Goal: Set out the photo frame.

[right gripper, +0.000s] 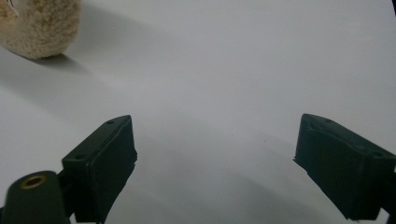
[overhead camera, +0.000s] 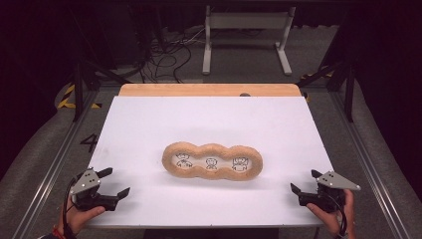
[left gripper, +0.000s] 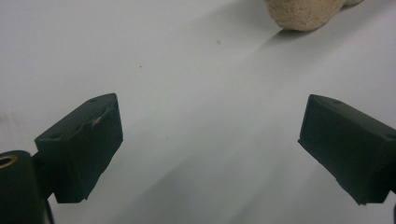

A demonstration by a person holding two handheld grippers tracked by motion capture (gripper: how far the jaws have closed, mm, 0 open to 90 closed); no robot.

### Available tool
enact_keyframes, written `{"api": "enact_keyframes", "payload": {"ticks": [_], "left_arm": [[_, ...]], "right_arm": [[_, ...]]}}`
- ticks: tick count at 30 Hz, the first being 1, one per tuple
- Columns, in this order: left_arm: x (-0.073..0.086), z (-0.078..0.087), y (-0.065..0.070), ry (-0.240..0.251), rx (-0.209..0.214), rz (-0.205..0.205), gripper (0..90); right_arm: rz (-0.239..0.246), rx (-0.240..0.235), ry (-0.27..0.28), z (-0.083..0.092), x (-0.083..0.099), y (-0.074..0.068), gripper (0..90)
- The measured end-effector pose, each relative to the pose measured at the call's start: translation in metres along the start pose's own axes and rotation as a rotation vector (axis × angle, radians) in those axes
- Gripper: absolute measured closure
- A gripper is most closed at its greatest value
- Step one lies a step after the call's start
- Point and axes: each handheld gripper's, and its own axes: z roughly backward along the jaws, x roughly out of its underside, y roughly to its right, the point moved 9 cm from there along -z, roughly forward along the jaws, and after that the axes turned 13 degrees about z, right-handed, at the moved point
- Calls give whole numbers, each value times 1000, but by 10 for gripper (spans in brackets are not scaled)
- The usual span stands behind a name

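Observation:
A tan fuzzy frame [overhead camera: 212, 162] with three round openings lies in the middle of the white table sheet [overhead camera: 209, 124]; small black line drawings show through each opening. My left gripper [overhead camera: 115, 182] rests at the near left corner, open and holding nothing, with the frame's end [left gripper: 303, 14] far ahead of its jaws. At the near right my right gripper [overhead camera: 304, 181] is open too, nothing between its jaws, and the frame's other end [right gripper: 39, 25] sits at the upper left of the right gripper view.
A wooden board edge [overhead camera: 209, 90] runs along the far side of the sheet. Beyond it stand a white metal stand [overhead camera: 246, 35] and loose cables [overhead camera: 169, 55] on the floor. Metal rails [overhead camera: 363, 164] flank the table.

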Motion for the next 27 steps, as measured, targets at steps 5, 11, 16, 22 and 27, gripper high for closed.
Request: {"api": "enact_keyframes", "payload": {"ticks": [5,11,16,22,27], "left_arm": [[-1,-1,0,4,6,7,67],[0,-2,2,-9,13,-5,66],[0,0,4,-2,14,-9,66],[-1,-1,7,-3,20,-25,65],[-2,-3,7,-12,21,-32,65]], "right_arm": [[15,0,-7,-1,1,-1,123],[11,4,-9,-1,1,-1,124],[17,2,-18,-1,1,-3,124],[22,7,-21,1,1,-5,124],[22,8,-27,1,3,-5,124]]}}
